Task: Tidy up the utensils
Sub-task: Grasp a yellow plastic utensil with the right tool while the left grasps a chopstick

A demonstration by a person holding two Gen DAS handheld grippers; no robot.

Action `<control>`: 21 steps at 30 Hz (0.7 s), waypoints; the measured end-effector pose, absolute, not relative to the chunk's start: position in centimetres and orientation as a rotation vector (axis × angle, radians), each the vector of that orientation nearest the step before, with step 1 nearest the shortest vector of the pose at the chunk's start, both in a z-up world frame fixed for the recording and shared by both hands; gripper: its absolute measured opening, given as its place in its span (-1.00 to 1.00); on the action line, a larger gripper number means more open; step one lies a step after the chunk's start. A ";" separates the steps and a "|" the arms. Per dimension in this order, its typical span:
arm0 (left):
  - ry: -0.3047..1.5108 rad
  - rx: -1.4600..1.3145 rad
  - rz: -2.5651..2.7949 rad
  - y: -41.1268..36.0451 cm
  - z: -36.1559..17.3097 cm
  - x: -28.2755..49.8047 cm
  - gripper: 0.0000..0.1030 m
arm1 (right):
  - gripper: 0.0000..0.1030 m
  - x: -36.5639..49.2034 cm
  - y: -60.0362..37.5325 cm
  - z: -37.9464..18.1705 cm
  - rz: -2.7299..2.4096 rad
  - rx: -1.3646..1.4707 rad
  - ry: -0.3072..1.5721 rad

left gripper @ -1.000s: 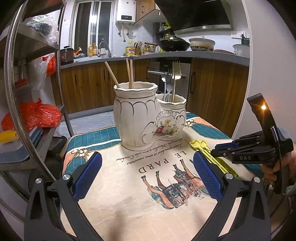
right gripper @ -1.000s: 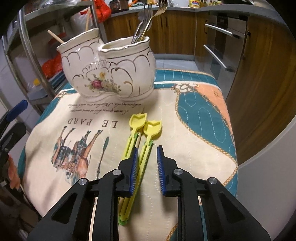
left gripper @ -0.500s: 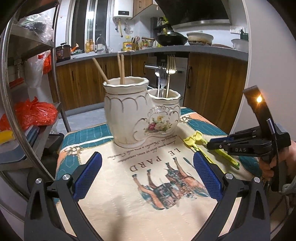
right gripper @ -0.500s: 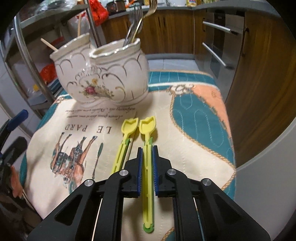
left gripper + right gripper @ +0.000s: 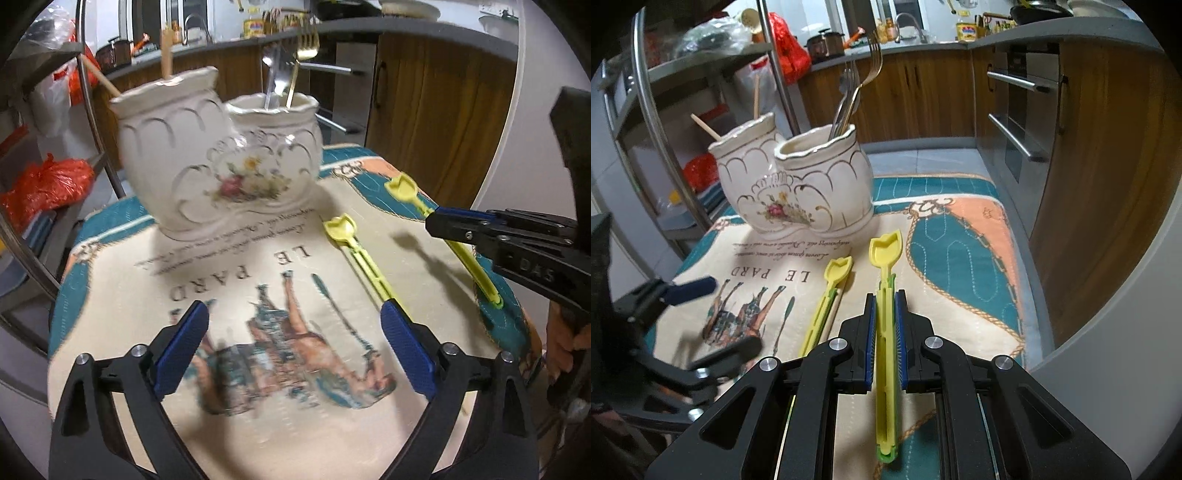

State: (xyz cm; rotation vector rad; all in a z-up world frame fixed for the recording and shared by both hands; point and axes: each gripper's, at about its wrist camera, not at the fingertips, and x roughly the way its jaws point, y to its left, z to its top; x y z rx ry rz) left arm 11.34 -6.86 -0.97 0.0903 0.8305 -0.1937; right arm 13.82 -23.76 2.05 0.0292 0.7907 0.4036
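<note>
Clamping the right gripper [image 5: 885, 325] on a yellow plastic utensil [image 5: 884, 314], blue pads [image 5: 870, 343] pressing its slotted handle from both sides, its shovel-shaped head pointing ahead toward the holder and its green-tipped tail sticking back between the black fingers. Lying just left of it on the cloth, a second yellow utensil [image 5: 827, 295] of the same shape, flat and free, head toward the holder too. Spreading wide but easing inward, the left gripper [image 5: 295, 347], nothing between its pads, its right pad [image 5: 404, 347] sitting right at the tail of that second utensil; touching or not, hard to tell through the blur. Tilting downward over the cloth, both tools; gripping the right tool's handle at the far right edge of the left view, a hand [image 5: 565, 339]. Standing beyond both utensils, a white ceramic double holder [image 5: 798, 184] with gilt scallops and a painted flower spray: forks [image 5: 857, 99] upright in the right-hand cup, wooden chopsticks [image 5: 755, 98] leaning in the taller left-hand cup. Covering the table, a printed cloth [image 5: 960, 251] with horses, "LE PARD" lettering and teal and peach panels. Rising at the left, a metal shelf rack [image 5: 646, 110] with red bags; running behind, wooden cabinets [image 5: 923, 88] under a grey counter
</note>
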 end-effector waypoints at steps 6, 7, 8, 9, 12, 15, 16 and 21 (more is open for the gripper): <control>0.880 0.086 -0.171 -8.0 -1.8 12.2 0.71 | -0.79 13.2 -25.0 2.3 0.415 0.048 0.759; 0.881 0.088 -0.167 -8.2 -1.9 12.3 0.71 | -0.79 13.1 -25.2 2.3 0.417 0.053 0.757; 0.884 0.097 -0.161 -8.4 -2.0 12.4 0.71 | -0.79 13.0 -25.3 2.3 0.418 0.056 0.755; 0.884 0.101 -0.160 -8.6 -2.1 12.4 0.71 | -0.79 13.0 -25.4 2.2 0.420 0.059 0.753; 0.891 0.117 -0.151 -9.0 -2.3 12.7 0.71 | -0.79 12.8 -25.7 2.2 0.423 0.068 0.749; 0.899 0.119 -0.151 -9.4 -2.4 13.2 0.57 | -0.79 12.7 -25.9 2.2 0.430 0.075 0.746; 0.900 0.107 -0.167 -9.4 -2.3 13.3 0.39 | -0.79 12.7 -25.8 2.2 0.431 0.075 0.746; 0.913 0.138 -0.224 -10.5 -2.1 13.5 -0.48 | -0.79 12.6 -25.6 2.2 0.441 0.070 0.746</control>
